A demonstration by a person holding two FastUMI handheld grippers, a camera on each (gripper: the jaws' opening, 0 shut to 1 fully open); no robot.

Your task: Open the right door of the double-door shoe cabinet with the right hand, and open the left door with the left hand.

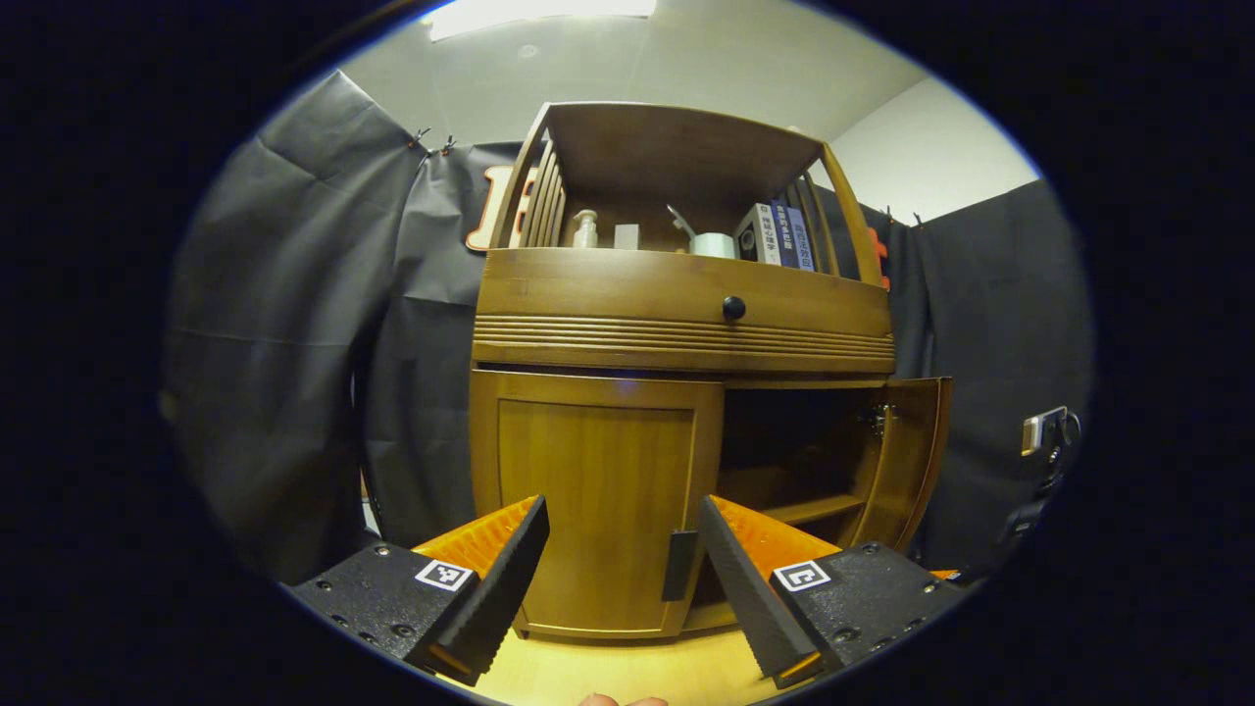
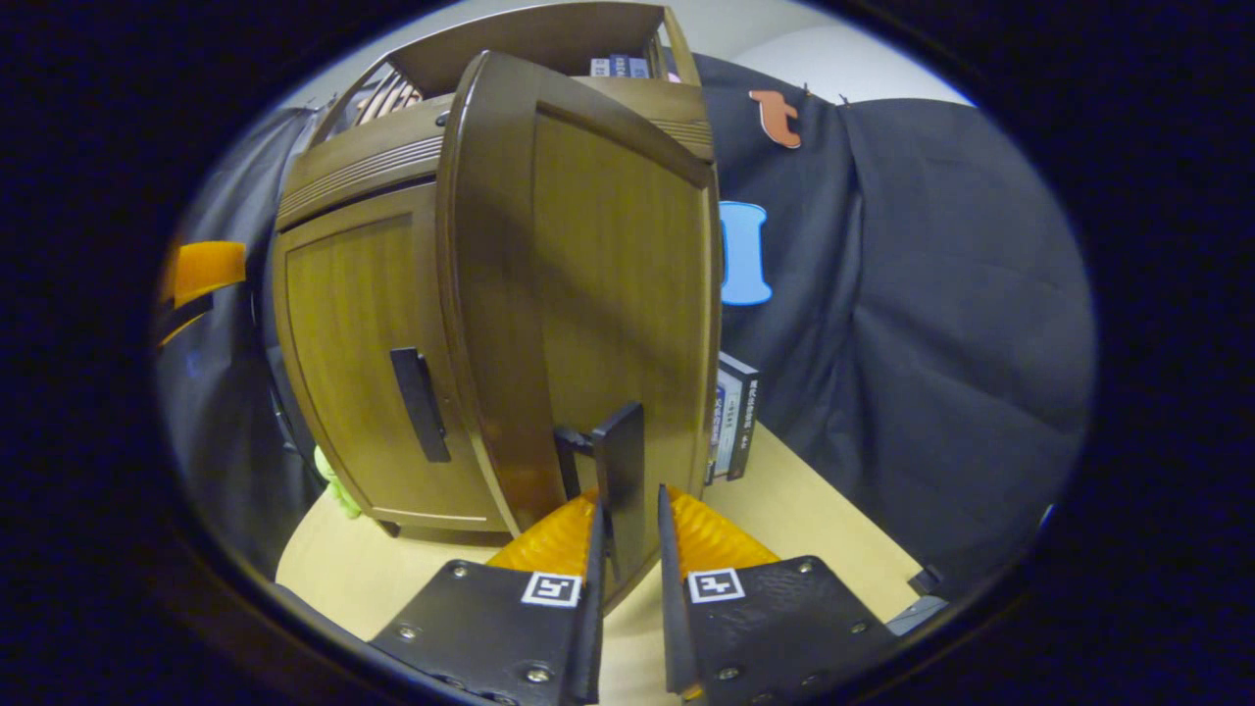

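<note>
So you have two doors on the cabinet: the left door is shut, the right door swung out. Its top shelf holds a bottle and books. Your left gripper gapes wide, short of the left handle. Your right gripper pinches the right handle.

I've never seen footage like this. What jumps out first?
A brown wooden double-door shoe cabinet fills the middle, its right door swung open and its left door shut. In the right gripper view, the right gripper pinches that open door's black bar handle; the left gripper gapes before the shut door.
</note>
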